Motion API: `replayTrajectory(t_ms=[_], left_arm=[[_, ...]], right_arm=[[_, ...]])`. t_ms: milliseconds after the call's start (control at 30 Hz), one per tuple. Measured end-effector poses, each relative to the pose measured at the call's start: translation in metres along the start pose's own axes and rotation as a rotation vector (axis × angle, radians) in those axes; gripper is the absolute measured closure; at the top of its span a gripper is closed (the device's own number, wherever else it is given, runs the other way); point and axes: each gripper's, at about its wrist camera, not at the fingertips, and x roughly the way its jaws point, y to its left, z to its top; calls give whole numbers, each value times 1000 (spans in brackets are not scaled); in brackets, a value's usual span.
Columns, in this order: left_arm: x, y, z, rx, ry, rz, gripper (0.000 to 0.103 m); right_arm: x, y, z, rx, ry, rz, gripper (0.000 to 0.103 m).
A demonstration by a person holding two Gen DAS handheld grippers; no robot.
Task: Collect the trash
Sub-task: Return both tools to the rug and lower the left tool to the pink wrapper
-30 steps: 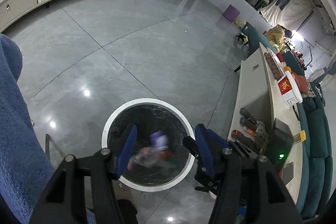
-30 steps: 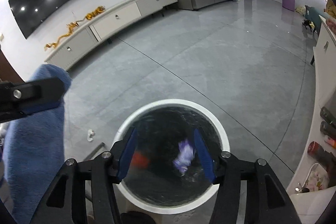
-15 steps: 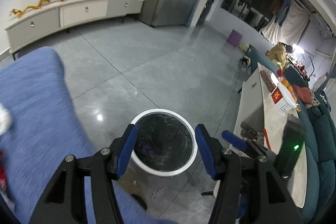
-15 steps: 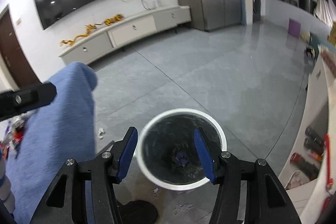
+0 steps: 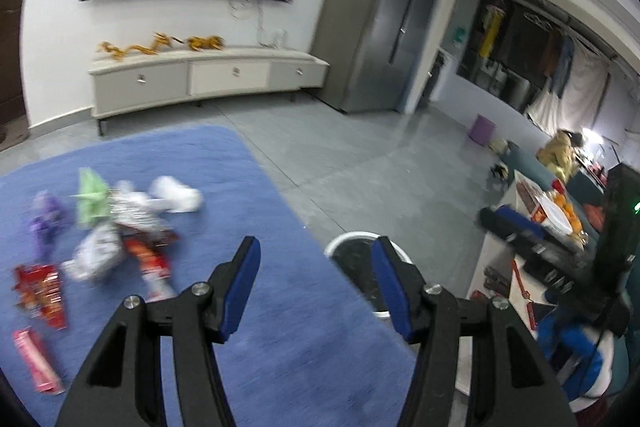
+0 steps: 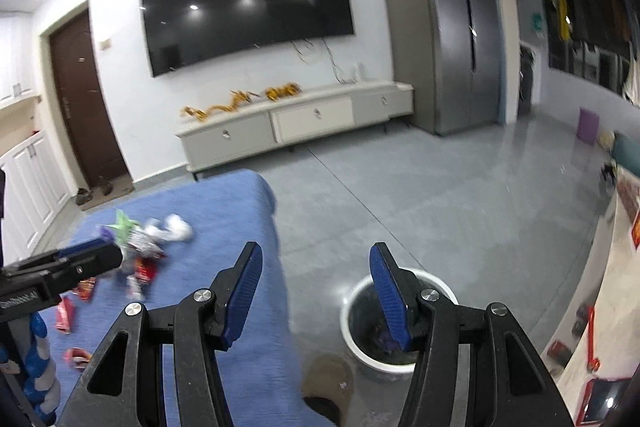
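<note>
step: between pickups, bin partly filled
grippers: left gripper and right gripper both parted, empty
next: reach wrappers on blue cloth; blurred, probably foil

The right tool hangs with its blue pads apart and nothing between them, above the edge of a blue-covered tabletop. Crumpled wrappers lie scattered on the cloth, beside the left tool at the frame's left. A white bin with a dark liner stands on the grey floor.
</note>
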Motion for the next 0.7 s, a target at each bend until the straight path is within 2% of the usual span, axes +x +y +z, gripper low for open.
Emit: replayTrajectory(t_ms=[100, 200, 367, 533, 700], left_arm=[[-42, 34, -11, -5, -45, 55, 45], [-79, 68, -22, -7, -78, 112, 37], [-124, 112, -46, -26, -100, 173, 33], [-142, 131, -75, -8, -84, 200, 28], [-125, 134, -106, 63, -2, 148, 27]], right_arm=[[-23, 21, 6, -29, -45, 31, 50], [-44, 43, 8, -59, -81, 59, 50], [-61, 73, 7, -92, -102, 100, 50], [-59, 103, 4, -142, -88, 138, 50], [-44, 120, 0, -167, -44, 167, 50]])
